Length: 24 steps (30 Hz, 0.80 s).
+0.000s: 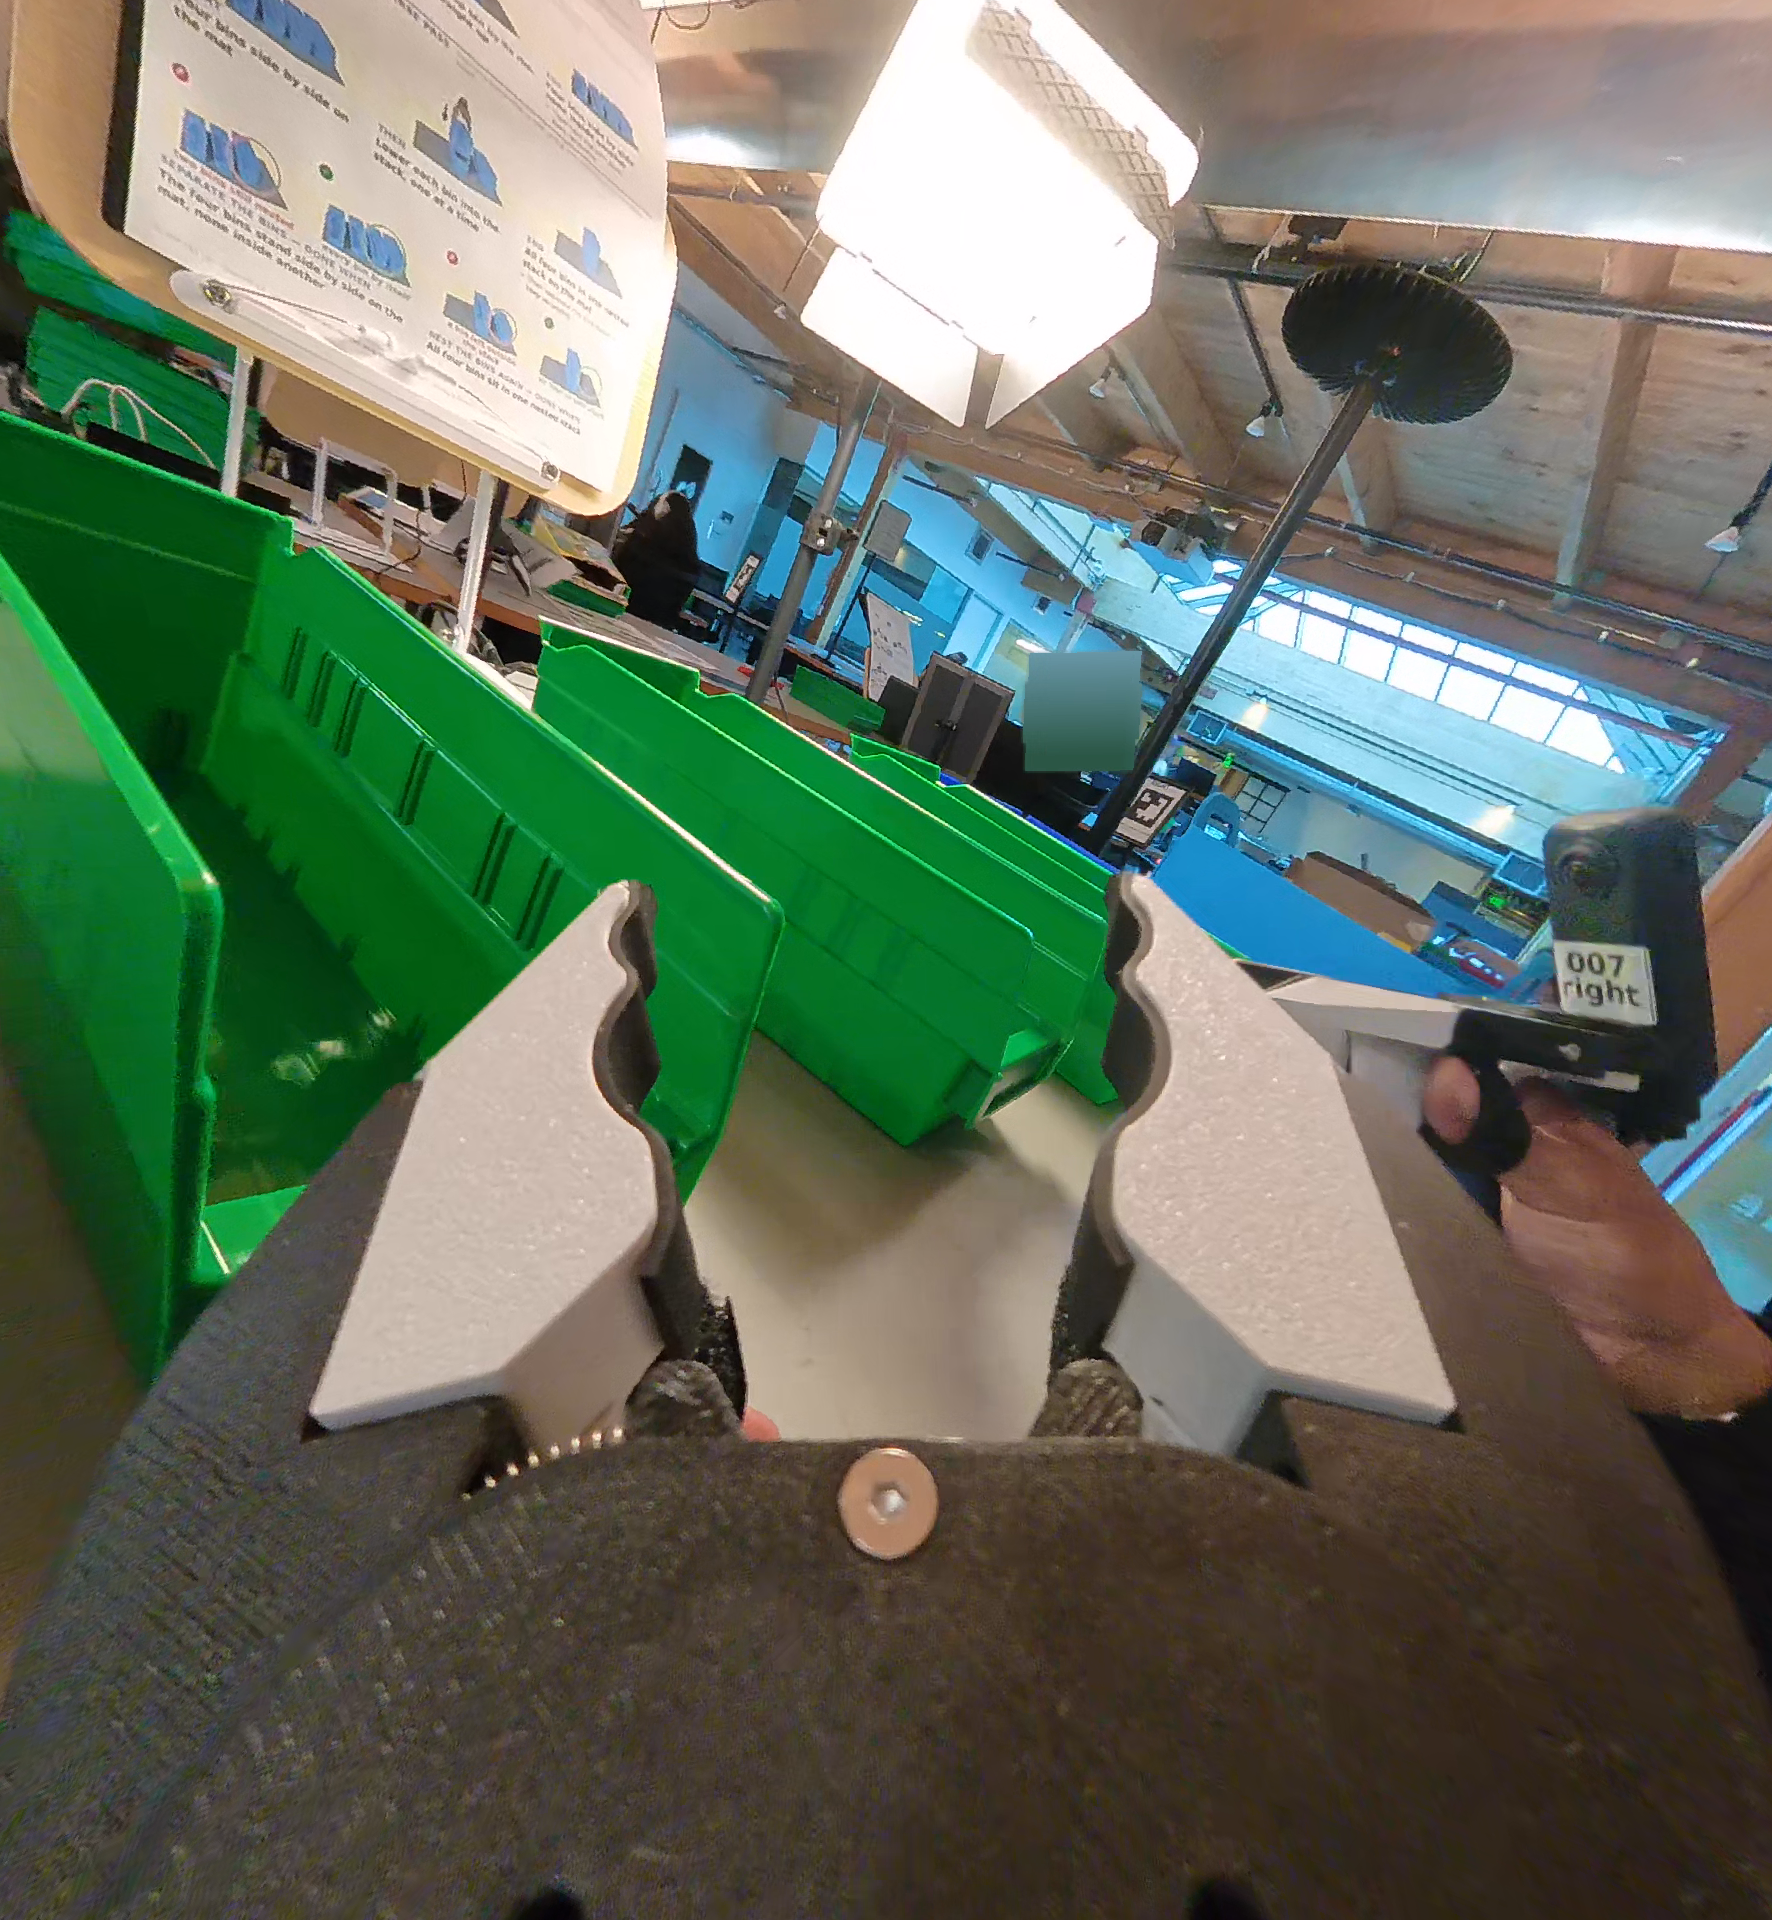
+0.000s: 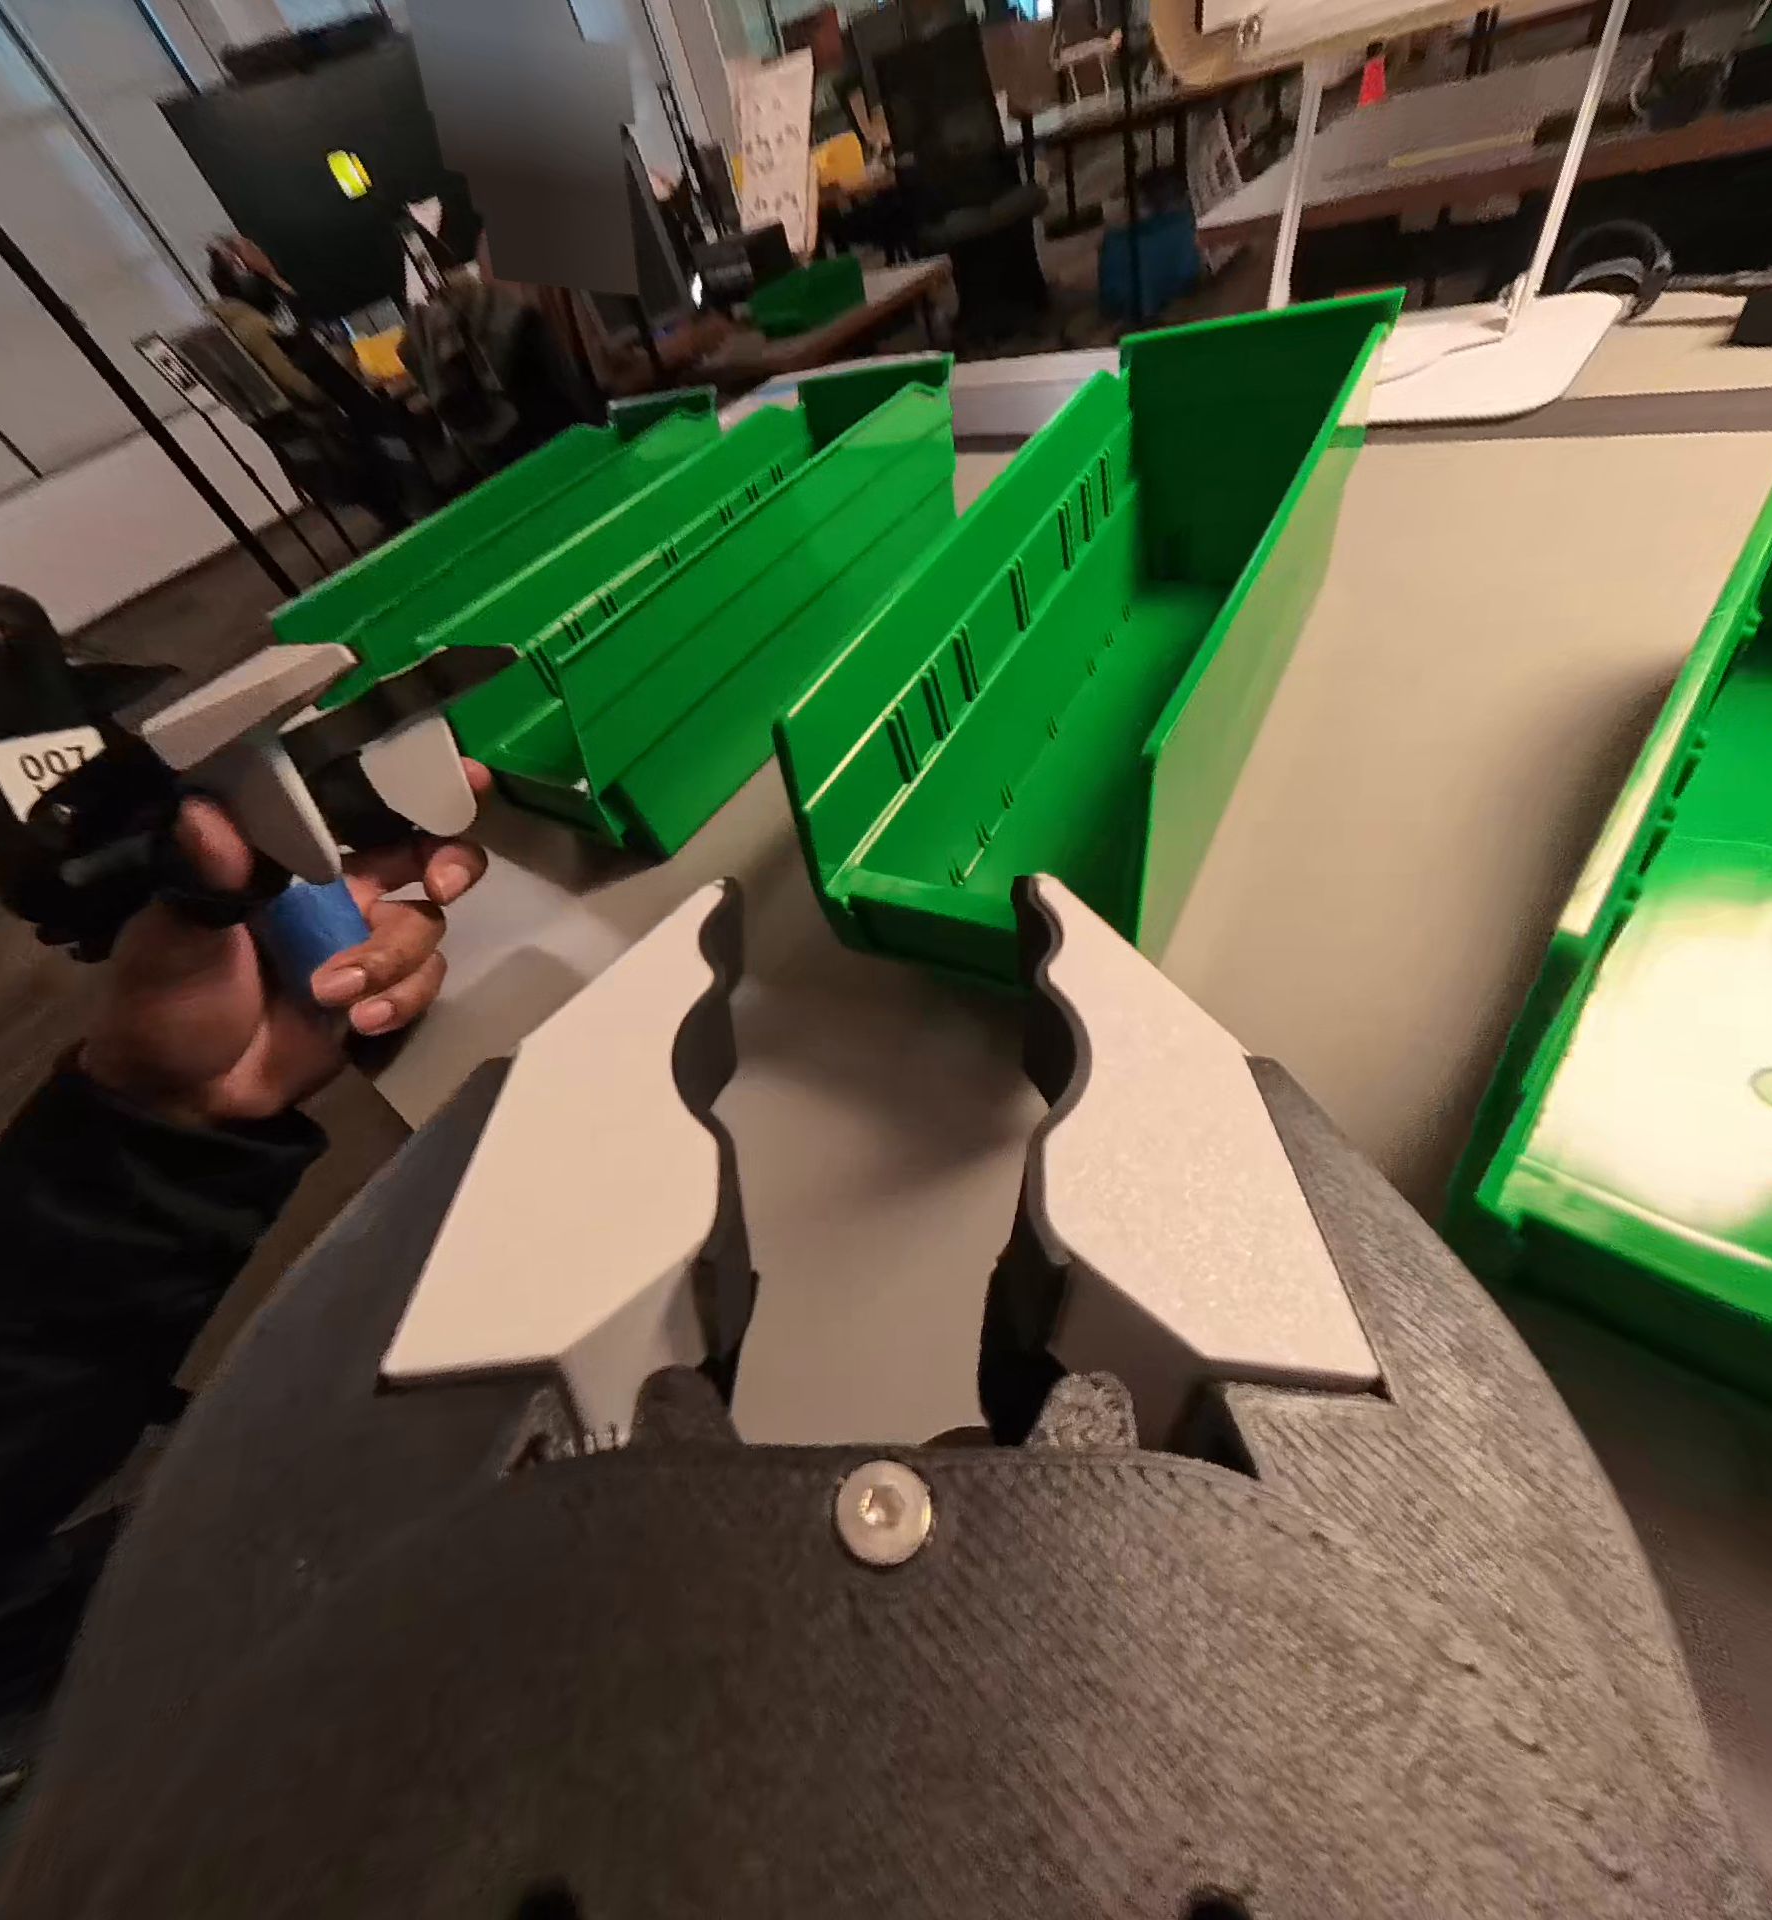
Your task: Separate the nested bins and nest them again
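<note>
Several green bins stand apart on the grey table [image 2: 1433,644]. In the right wrist view, one bin [image 2: 1069,665] lies just ahead of my right gripper [image 2: 880,894], which is open and empty, its fingertips short of the bin's low front end. Two more bins [image 2: 674,582] lie close together at the far left, and another bin [image 2: 1692,987] at the right edge. My left gripper [image 1: 882,904] is open wide and empty. A bin's ribbed wall [image 1: 508,810] ends just past its left fingertip, not pressed by the pads. The left gripper also shows in the right wrist view [image 2: 383,707].
An instruction board [image 1: 394,208] on a white stand rises behind the bins, with a bright lamp [image 1: 986,239] overhead. The person's hand holds the right gripper's body [image 1: 1609,966] at the right. A black pole [image 1: 1266,592] stands beyond the table. Bare table lies between the bins [image 2: 1484,727].
</note>
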Each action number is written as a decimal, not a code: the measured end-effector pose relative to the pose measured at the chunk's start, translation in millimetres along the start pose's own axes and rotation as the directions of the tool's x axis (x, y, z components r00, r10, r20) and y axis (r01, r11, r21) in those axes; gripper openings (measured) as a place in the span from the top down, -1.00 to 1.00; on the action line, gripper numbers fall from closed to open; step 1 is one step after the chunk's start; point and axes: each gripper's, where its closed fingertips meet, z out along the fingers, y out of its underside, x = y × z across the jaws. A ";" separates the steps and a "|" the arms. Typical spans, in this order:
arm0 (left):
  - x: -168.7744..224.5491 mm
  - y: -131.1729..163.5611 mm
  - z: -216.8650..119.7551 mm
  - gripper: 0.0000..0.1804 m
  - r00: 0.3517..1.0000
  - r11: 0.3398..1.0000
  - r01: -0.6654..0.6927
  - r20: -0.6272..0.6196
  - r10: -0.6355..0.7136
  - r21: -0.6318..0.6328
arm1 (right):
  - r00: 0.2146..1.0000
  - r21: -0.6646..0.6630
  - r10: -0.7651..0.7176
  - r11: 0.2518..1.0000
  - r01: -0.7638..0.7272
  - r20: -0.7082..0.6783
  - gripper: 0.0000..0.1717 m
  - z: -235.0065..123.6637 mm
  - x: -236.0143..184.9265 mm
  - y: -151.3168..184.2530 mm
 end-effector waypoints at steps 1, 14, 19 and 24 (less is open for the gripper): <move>0.6 0.1 -0.1 0.05 1.000 1.000 -0.008 0.003 0.008 0.000 | 1.000 0.029 0.012 0.999 -0.012 0.013 0.30 0.3 -1.5 0.5; 9.1 -46.1 -46.5 -0.03 0.963 0.974 -0.224 0.145 0.227 -0.036 | 0.992 0.232 -0.040 0.973 0.011 0.119 -0.12 24.5 -25.2 -2.9; -17.0 -93.5 -75.5 -0.04 0.902 0.948 -0.300 0.290 0.319 -0.108 | 0.985 0.297 0.004 0.953 -0.057 0.174 -0.14 17.4 -19.4 -12.2; -61.8 -150.9 -93.9 -0.16 0.786 0.921 -0.307 0.481 0.388 -0.240 | 0.984 0.294 0.000 0.954 -0.053 0.177 -0.11 17.9 -20.4 -11.4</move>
